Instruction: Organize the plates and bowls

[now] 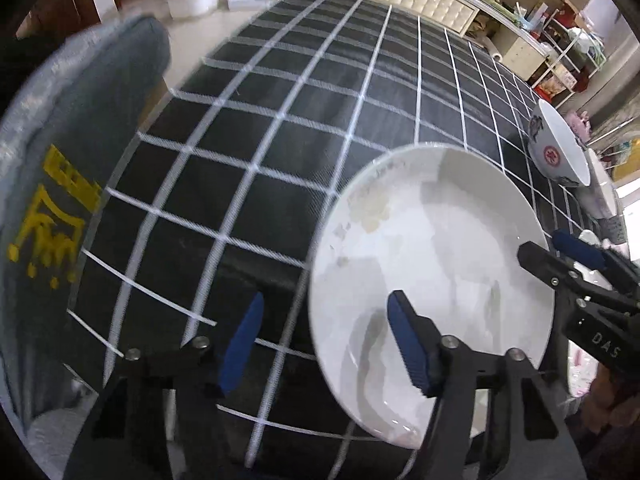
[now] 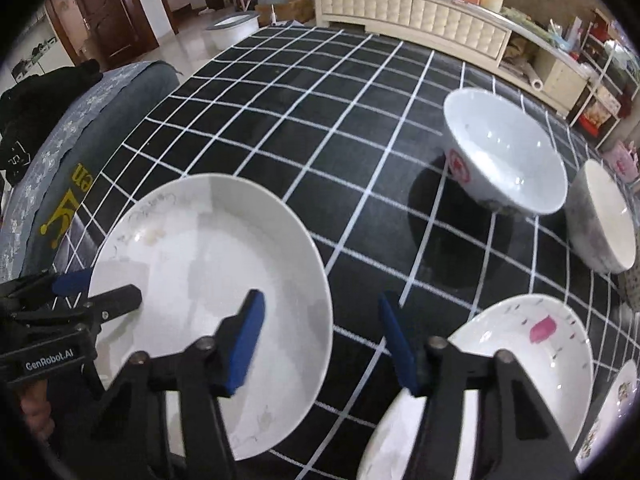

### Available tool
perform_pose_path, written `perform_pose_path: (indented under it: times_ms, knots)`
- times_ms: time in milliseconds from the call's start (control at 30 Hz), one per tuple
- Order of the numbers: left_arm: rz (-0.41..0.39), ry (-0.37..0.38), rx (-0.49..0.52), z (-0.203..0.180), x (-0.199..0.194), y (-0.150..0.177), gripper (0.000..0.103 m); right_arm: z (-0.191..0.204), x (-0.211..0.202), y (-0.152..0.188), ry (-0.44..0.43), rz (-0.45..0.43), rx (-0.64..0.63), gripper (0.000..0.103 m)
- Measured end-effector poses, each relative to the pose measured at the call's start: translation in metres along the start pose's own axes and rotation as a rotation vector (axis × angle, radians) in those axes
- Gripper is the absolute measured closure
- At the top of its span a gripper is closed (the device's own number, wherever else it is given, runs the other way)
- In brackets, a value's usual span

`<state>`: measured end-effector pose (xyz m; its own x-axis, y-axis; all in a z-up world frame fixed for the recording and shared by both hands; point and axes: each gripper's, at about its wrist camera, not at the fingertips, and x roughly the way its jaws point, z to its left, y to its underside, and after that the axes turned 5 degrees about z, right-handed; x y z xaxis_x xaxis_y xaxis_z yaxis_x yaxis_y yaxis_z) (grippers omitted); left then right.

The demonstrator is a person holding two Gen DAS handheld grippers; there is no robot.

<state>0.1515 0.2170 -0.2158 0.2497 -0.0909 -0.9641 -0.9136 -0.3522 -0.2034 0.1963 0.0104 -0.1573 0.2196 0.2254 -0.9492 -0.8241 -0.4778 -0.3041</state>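
Left wrist view: left gripper point(image 1: 324, 344) with jaws apart, gripping nothing, straddling the near-left rim of the white plate point(image 1: 432, 264); one blue pad over the plate's inside, the other over the checked tablecloth point(image 1: 280, 92), neither pad pressing on the rim. Shows the right gripper point(image 1: 556, 252) at the plate's right edge, black finger over the inside and blue pad outside the rim, white letters "DAS" on its body. Beyond, a bowl with a red seal point(image 1: 558, 148); seal character too small to read. At far left, a grey cushion point(image 1: 80, 140) with blurred yellow print, not legible.

Right wrist view: right gripper point(image 2: 322, 340) likewise partly open and empty, astride the right rim of the white plate point(image 2: 208, 248), pads clear of it. Shows the left gripper point(image 2: 96, 292) across the plate's left rim, labelled "GenRobot.AI". Plate flat on the tablecloth point(image 2: 320, 120), near its front edge. To the right, a plate with a pink mark point(image 2: 532, 344), just beside the right-hand finger. Farther back, the bowl with a red seal point(image 2: 508, 160) next to a speckled bowl point(image 2: 604, 220). On the grey cushion point(image 2: 52, 168), yellow letters "en", turned sideways.
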Motion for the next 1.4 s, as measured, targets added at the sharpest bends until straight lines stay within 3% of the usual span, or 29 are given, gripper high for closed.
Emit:
perform_pose_path:
  times_ms: [33, 133, 233, 267, 400, 567, 1167, 1400]
  knots:
    - [-0.002, -0.005, 0.004, -0.001, 0.0, 0.0, 0.043, -0.001, 0.001, 0.001, -0.022, 0.003, 0.005, 0.059]
    - [0.008, -0.04, 0.037, -0.008, 0.002, 0.001, 0.045, -0.002, 0.006, 0.004, -0.038, 0.029, 0.021, 0.061]
    - [0.007, -0.013, 0.055, -0.015, 0.002, 0.001, 0.056, 0.0, 0.01, 0.007, -0.073, 0.052, 0.033, 0.07]
    - [0.004, -0.006, 0.059, -0.017, 0.002, 0.001, 0.064, 0.002, 0.009, 0.008, -0.065, 0.047, 0.032, 0.07]
    - [-0.007, 0.003, 0.048, -0.02, 0.001, 0.002, 0.064, 0.002, 0.008, 0.01, -0.053, 0.04, 0.048, 0.073]
    - [0.001, 0.008, 0.038, -0.012, -0.002, 0.006, 0.072, -0.004, 0.004, 0.011, -0.065, 0.043, 0.079, 0.076]
    - [-0.009, -0.025, 0.033, -0.018, 0.002, -0.003, 0.073, -0.011, 0.007, 0.007, -0.082, 0.047, 0.106, 0.076]
    - [-0.005, -0.049, 0.029, -0.021, 0.001, 0.001, 0.073, -0.017, -0.02, 0.012, -0.042, 0.0, 0.095, 0.075]
